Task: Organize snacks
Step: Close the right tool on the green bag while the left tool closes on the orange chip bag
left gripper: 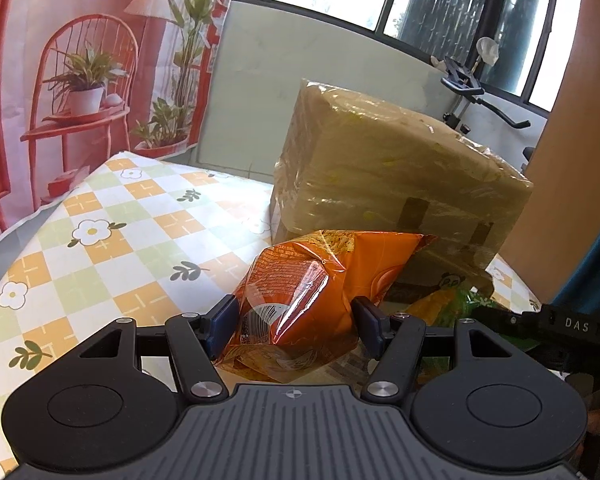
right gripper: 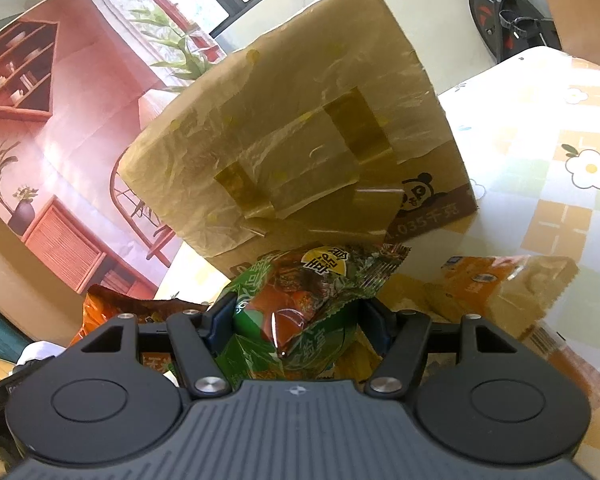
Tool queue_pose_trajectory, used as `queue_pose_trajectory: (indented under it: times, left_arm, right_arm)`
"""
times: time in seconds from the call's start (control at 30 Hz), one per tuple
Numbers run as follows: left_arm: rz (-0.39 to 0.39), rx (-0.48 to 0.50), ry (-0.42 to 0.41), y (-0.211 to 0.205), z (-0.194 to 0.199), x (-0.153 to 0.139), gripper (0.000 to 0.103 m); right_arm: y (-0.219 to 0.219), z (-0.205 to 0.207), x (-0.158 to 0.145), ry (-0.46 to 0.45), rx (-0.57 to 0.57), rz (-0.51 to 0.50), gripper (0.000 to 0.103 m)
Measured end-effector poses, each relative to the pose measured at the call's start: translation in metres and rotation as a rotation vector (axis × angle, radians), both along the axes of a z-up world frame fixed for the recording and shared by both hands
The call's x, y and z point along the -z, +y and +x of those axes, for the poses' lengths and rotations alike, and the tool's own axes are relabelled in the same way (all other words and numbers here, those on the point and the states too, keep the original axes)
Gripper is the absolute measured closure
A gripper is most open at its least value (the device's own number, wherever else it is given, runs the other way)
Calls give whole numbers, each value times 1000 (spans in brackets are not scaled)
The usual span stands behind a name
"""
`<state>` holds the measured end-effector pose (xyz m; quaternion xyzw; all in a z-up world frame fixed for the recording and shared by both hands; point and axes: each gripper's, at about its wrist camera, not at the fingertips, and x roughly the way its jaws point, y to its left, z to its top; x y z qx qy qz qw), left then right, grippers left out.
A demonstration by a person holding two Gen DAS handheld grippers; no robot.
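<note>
1. The left gripper is clamped on an orange snack bag; its print is too blurred to read.
2. The right gripper is clamped on a green snack bag with a yellow Chinese-character badge.
3. At 12 o'clock, a plastic-wrapped cardboard box stands on the checked surface, showing a panda logo and "1.035".
4. At 2 o'clock lies an orange packet.

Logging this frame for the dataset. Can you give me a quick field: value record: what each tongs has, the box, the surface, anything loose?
left tongs: shut on orange snack bag
right tongs: shut on green snack bag
box: cardboard box, wrapped in plastic film and taped, behind both bags
surface: table with checked flower cloth
loose item: orange snack packet lying on the cloth, right of the green bag
box opening: not visible
</note>
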<state>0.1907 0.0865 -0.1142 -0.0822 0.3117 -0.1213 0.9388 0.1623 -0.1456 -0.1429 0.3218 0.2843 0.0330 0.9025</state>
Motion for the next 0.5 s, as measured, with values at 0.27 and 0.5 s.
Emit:
queue_pose_trajectory:
  times: [0.27, 0.5]
  left_arm:
    - [-2, 11, -20, -4, -13, 0, 37]
    - [-20, 27, -26, -9, -20, -1, 37]
  right_arm:
    - [1, -16, 1, -11, -14, 6, 37]
    - [1, -34, -2, -28, -21, -11, 37]
